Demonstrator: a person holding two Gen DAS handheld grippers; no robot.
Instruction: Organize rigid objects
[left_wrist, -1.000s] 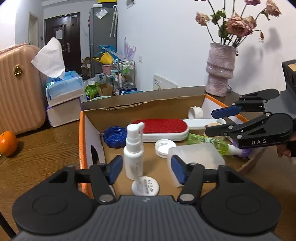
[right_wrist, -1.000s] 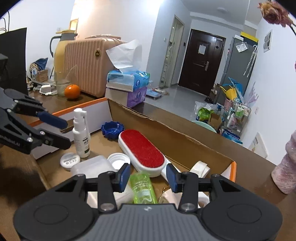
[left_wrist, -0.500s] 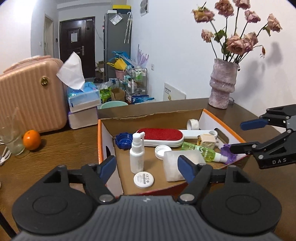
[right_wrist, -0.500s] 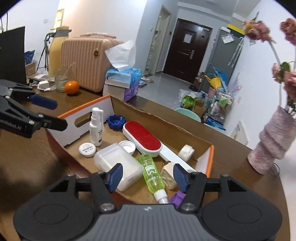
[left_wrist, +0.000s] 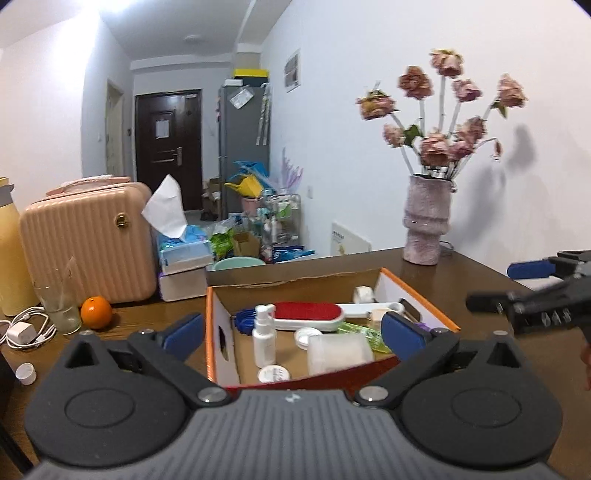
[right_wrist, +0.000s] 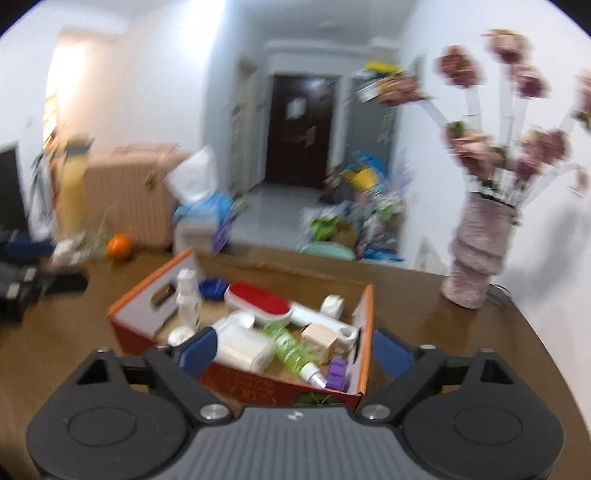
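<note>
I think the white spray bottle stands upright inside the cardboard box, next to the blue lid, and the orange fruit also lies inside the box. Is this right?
Not quite. The round orange fruit is not inside the orange-edged cardboard box; it lies outside, on the brown wooden table, to the box's left in the left wrist view. The white spray bottle does stand upright inside, next to the blue ridged lid.

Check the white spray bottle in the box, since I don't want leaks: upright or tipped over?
Upright. The white spray bottle stands on its base on the floor of the cardboard box, nozzle on top.
</note>
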